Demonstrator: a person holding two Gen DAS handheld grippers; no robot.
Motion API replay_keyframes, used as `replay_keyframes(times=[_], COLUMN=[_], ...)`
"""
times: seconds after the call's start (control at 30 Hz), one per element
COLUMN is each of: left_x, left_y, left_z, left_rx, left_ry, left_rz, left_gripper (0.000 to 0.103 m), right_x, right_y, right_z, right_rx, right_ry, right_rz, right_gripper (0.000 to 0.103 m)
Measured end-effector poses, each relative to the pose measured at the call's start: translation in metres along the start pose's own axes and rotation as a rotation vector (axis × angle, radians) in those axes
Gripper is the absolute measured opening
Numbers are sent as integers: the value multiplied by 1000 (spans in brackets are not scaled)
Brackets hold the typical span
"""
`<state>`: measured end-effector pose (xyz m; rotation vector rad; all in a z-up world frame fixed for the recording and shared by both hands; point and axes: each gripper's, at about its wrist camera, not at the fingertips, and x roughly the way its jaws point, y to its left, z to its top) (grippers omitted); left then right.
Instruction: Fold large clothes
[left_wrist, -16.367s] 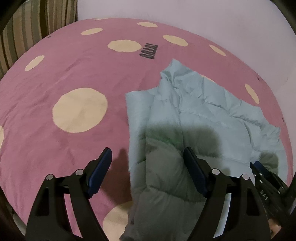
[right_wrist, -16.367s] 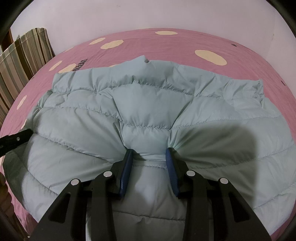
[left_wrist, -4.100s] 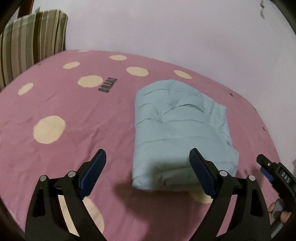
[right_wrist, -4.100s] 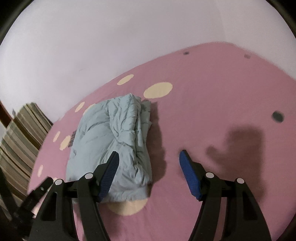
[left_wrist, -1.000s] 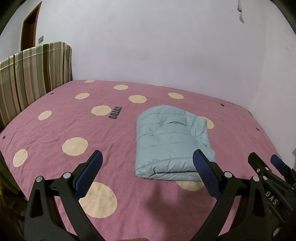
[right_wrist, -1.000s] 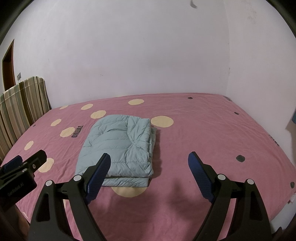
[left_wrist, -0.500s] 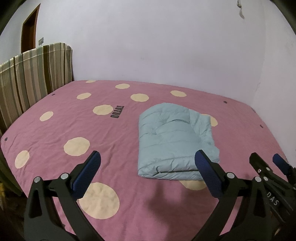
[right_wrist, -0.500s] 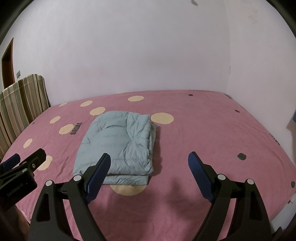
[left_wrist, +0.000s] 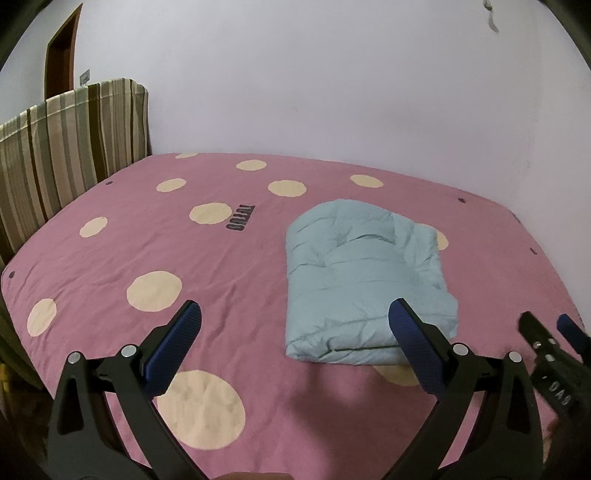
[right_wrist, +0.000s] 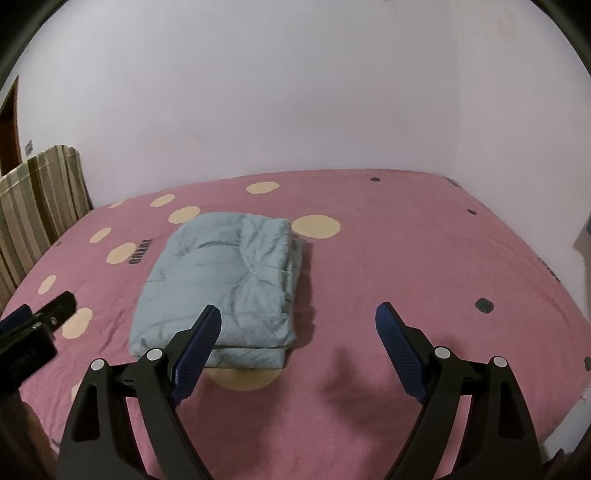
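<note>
Light blue padded jacket lay folded into a thick rectangular bundle on the pink bedsheet, right of the sheet's middle in the left view, left of middle in the right view. Its near edge covered part of a cream dot.

Left gripper was held above the near part of the bed, fingers spread wide, nothing between them. Its right blue pad overlapped the bundle's near right corner in the view; whether it touched could not be told.

Right gripper also spread wide and empty, over bare sheet just right of the bundle. Its left pad overlapped the bundle's near edge in the view; contact could not be told.

Each gripper showed at the edge of the other's view.

Around: sheet printed with cream dots, a few small dark spots, and dark lettering left of the jacket. Striped headboard stood at the bed's left side. Plain pale wall behind. Brown door frame past the headboard.
</note>
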<state>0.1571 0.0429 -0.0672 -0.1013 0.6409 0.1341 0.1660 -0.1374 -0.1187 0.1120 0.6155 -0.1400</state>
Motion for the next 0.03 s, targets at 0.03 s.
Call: replay_keyframes(times=[0.03], left_x=[8], left_y=[5], left_z=[1], left_rx=[-7], left_ry=[9], left_rz=[6], left_gripper=[101], right_x=[4], right_y=[-5], right_z=[0], right_rx=[3], right_ry=[5], right_rz=[-6], right_gripper=[84])
